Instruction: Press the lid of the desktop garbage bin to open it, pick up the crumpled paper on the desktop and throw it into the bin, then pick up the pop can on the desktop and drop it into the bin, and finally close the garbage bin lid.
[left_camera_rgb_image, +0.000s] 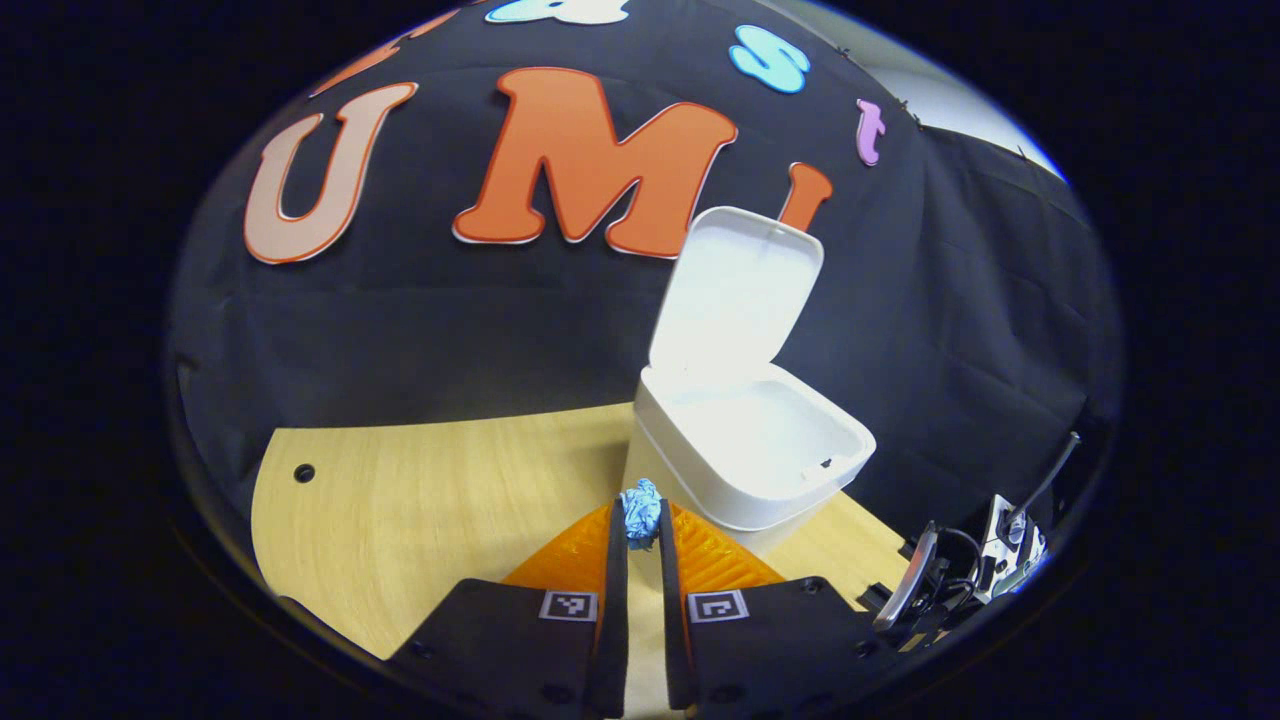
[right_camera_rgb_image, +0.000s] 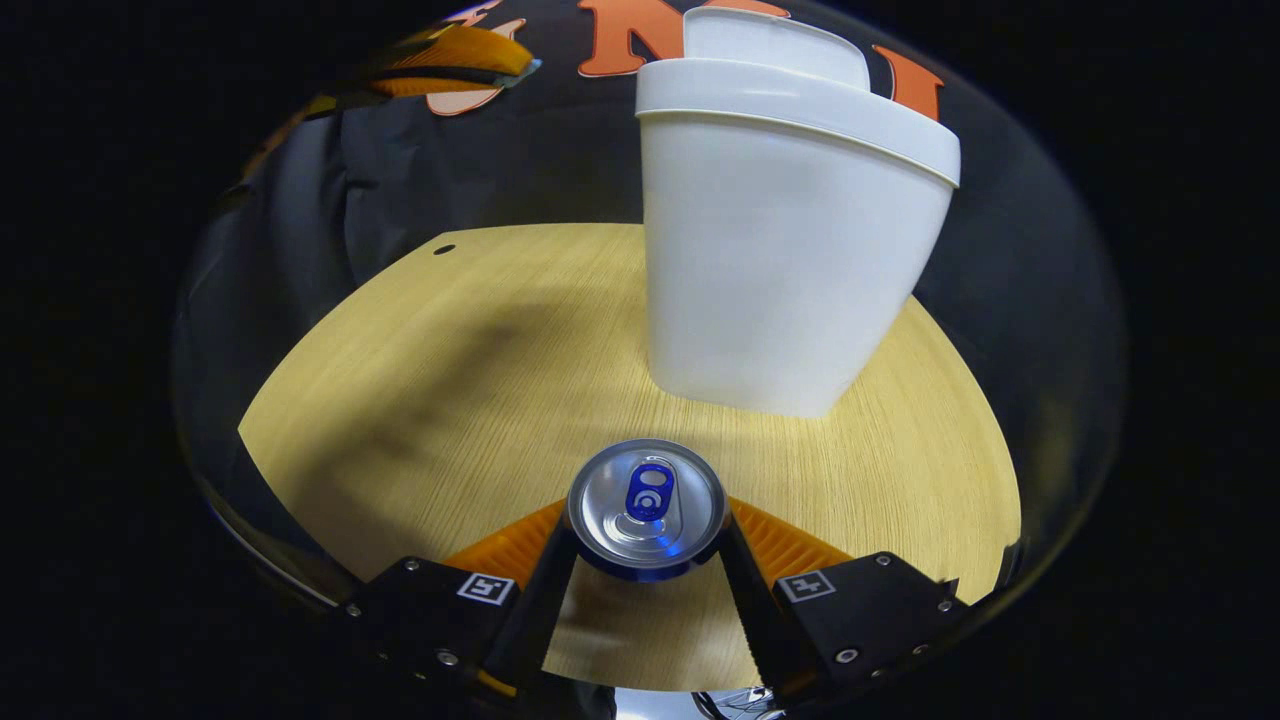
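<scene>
Your left gripper (left_camera_rgb_image: 641, 530) is nearly closed, its two fingers pinching the crumpled paper (left_camera_rgb_image: 640, 508) at their very tips, held up in front of the garbage bin (left_camera_rgb_image: 745, 455), whose lid (left_camera_rgb_image: 738, 290) stands tilted up and back, leaving the mouth open. Your right gripper (right_camera_rgb_image: 648, 545) is spread to the width of the pop can (right_camera_rgb_image: 647, 505) and has both fingers against its sides; the can stands upright on the wooden desktop (right_camera_rgb_image: 450, 380), just in front of the bin, seen here from low down. The paper sits below the bin's rim and close to its front wall, so the likeliest slip is carrying it forward too low: it would knock against the wall or rim and push the light bin back, or work loose from such a shallow tip hold and fall onto the desktop. Letting go before the paper is over the opening would have the same result. On the right, the can is round and smooth, so an off-centre squeeze could let it twist or slide out as you lift. Both hands are near the bin, so watch they don't crowd each other, and keep clear of the raised lid, which a bump could drop shut.
</scene>
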